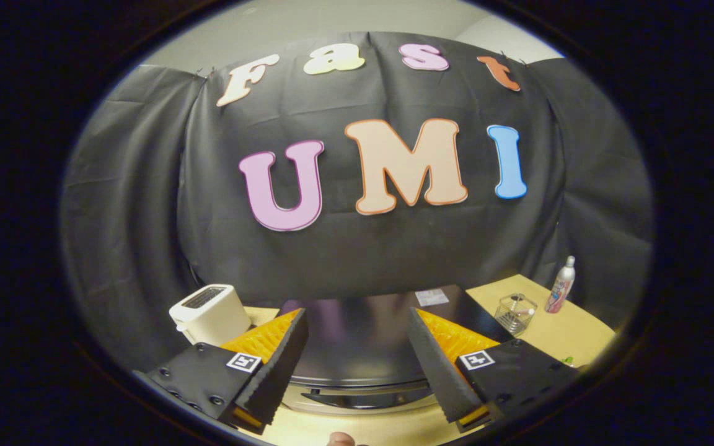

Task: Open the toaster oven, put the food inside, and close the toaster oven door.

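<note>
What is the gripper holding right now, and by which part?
Nothing. The gripper is open, fingers spread above the toaster oven.

Toaster oven [357, 347]: glossy, reflective dark top, metal handle. Tabletop [555, 328]: smooth, wood-look. White toaster [208, 313]: smooth plastic; wall: matt cloth.

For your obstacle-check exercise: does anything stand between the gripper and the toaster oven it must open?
Nothing visible does. The open gripper hangs above the toaster oven, whose dark top shows between its fingers. The white toaster and glass container stand off to the sides.
</note>
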Action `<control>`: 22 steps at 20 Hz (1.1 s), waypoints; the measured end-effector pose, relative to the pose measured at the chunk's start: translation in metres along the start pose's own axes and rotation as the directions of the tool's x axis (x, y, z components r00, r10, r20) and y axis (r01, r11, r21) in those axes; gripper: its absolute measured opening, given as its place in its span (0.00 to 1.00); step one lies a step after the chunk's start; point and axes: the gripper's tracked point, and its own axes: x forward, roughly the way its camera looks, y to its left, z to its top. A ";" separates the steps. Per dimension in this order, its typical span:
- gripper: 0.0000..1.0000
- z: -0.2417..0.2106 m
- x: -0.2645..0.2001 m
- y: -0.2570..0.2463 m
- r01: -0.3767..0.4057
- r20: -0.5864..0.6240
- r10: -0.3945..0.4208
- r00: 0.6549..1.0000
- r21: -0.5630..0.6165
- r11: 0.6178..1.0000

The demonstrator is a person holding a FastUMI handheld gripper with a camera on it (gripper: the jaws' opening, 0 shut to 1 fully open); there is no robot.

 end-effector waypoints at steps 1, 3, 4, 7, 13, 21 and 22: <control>1.00 -0.010 0.003 -0.001 0.007 -0.017 -0.007 1.000 -0.002 1.000; 1.00 -0.028 0.007 -0.005 0.021 -0.041 -0.021 0.999 -0.008 1.000; 1.00 -0.034 0.008 -0.008 0.026 -0.047 -0.027 0.999 -0.013 1.000; 1.00 -0.052 0.014 -0.013 0.037 -0.077 -0.039 0.996 -0.023 0.999; 1.00 -0.059 0.015 -0.012 0.035 -0.068 -0.039 0.997 -0.054 0.998; 1.00 -0.068 -0.019 -0.019 0.071 -0.071 -0.076 0.995 -0.062 0.996; 1.00 -0.070 -0.023 -0.019 0.070 -0.069 -0.075 0.995 -0.069 0.995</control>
